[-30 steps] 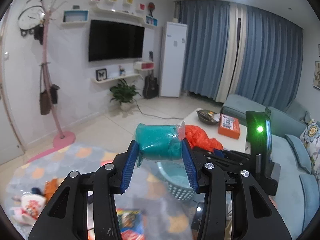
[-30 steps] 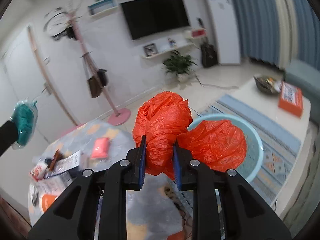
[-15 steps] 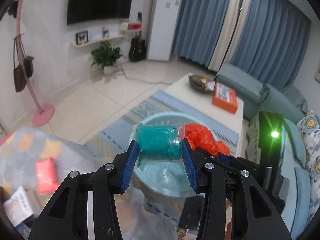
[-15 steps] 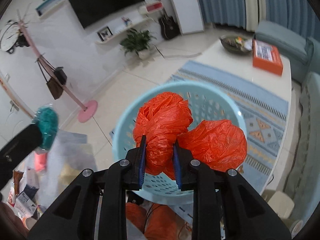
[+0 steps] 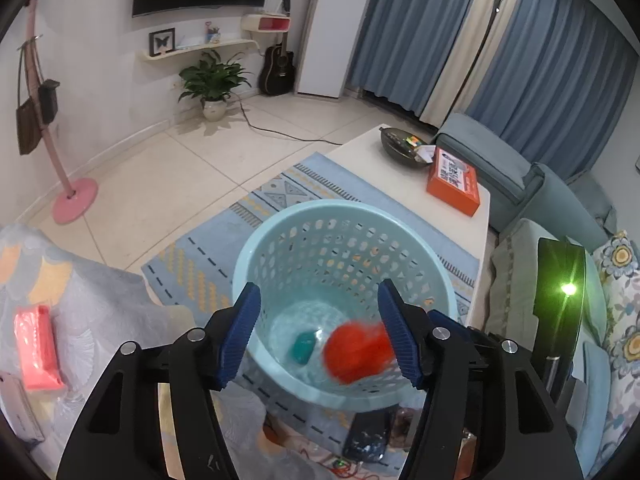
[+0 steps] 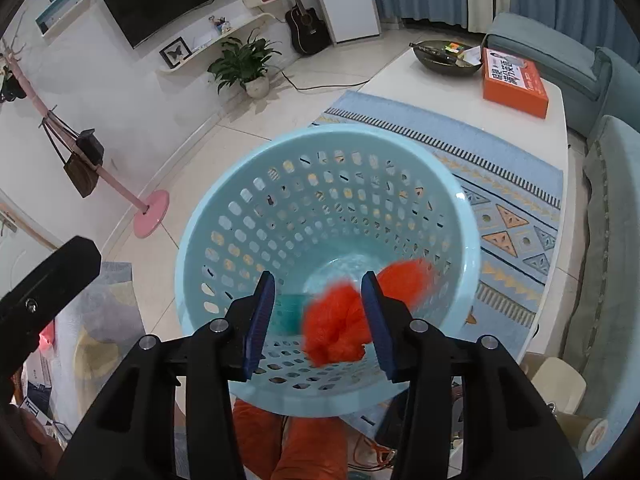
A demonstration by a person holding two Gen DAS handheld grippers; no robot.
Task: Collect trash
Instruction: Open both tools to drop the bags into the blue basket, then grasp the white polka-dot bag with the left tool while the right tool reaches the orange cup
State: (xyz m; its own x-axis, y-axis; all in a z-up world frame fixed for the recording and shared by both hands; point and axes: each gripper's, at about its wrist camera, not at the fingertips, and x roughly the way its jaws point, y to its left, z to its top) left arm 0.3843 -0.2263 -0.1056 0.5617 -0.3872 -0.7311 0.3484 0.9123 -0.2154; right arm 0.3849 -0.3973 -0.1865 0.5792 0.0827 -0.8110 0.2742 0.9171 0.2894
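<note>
Both of my grippers hang over the light blue perforated basket (image 5: 344,248), which fills the lower middle of each view. My left gripper (image 5: 320,332) has its blue-padded jaws spread wide apart with nothing between them; through the gap I see the teal wrapped bundle (image 5: 303,347) low inside the basket near its floor, and just to its right the orange plastic bag (image 5: 356,346), blurred. My right gripper (image 6: 318,320) is likewise apart and holds nothing; the orange bag (image 6: 348,320) shows blurred between and beyond its pads, inside the basket (image 6: 320,184), with a sliver of the teal bundle (image 6: 290,314) to its left behind the left pad. Whether the bag rests on the floor of the basket or is in the air I cannot tell. In the right wrist view the black body of my left gripper (image 6: 44,284) sits at the left edge. At the lower left of the left wrist view a pink packet (image 5: 38,346) lies on a grey patterned cloth (image 5: 104,304). Toward the upper right, an orange box (image 5: 454,186) and a dark bowl (image 5: 402,148) sit on a white coffee table (image 5: 376,172), and a blue patterned rug (image 5: 280,196) lies beneath the basket.
</note>
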